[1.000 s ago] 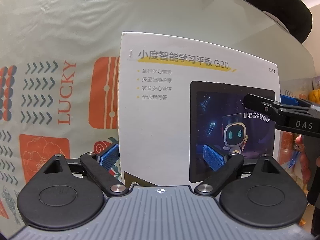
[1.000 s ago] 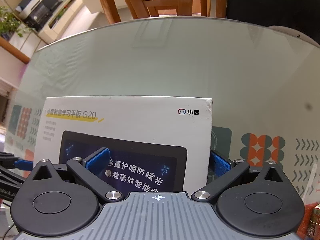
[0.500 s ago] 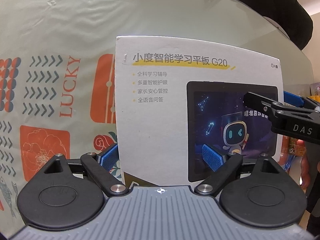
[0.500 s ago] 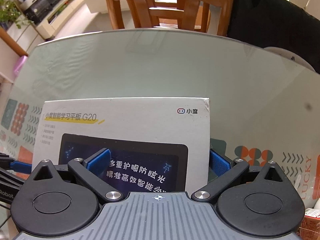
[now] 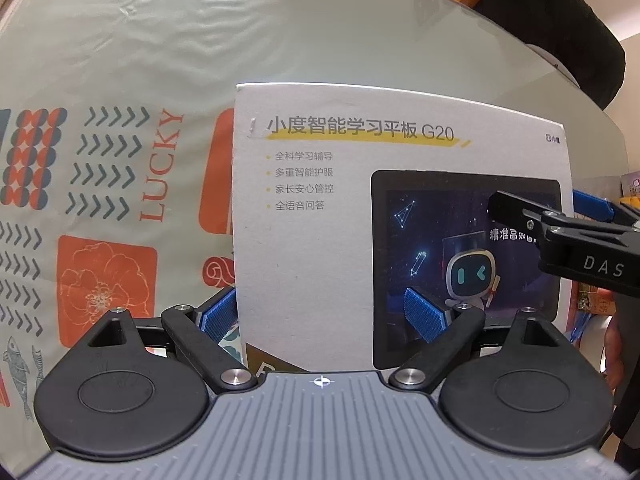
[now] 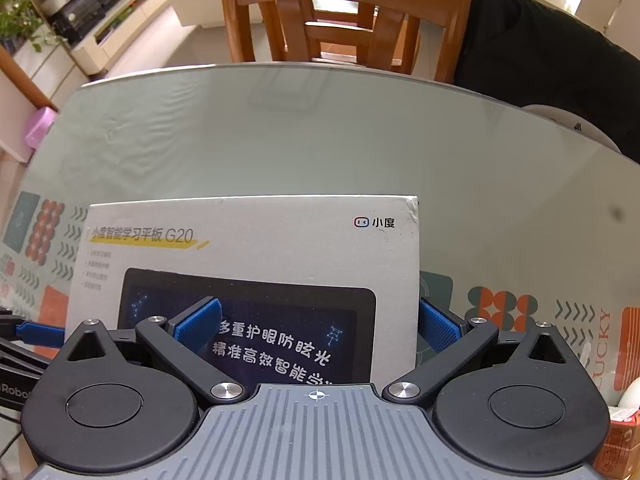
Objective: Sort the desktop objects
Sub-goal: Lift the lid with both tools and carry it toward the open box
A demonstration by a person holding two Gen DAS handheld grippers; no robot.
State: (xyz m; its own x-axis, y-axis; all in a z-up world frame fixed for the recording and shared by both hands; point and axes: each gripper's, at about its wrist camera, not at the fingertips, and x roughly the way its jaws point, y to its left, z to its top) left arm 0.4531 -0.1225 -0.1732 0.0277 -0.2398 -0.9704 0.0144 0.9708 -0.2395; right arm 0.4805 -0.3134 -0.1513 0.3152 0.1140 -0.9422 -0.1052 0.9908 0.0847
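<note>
- Closest to each lens, the 2 grippers straddle 1 white tablet box (image 5: 360,216): the left gripper (image 5: 324,316) has 1 blue pad outside the box's left edge and the other over the printed face, and the right gripper (image 6: 316,324) mirrors this at the box's right edge.
- Both sets of jaws stand fairly wide, each with a box edge between its pads; whether the pads press the cardboard I cannot tell, so a firm hold is unconfirmed.
- Seen from the left wrist, the right gripper's black fingers cross the box's right edge beside the printed tablet screen.
- Beneath and around the box lies the patterned tablecloth (image 5: 120,208), with a "LUCKY" print left of the box; the box seems to be raised or tilted over it, though its contact with the table is hidden.
- Beyond the box's far edge stretches the bare glass tabletop (image 6: 320,132), then a wooden chair (image 6: 344,12).
- Judging by this, the step in hand is a 2-handed carry of the box; next, both grippers must move together, keeping it level, toward its sorting spot.
</note>
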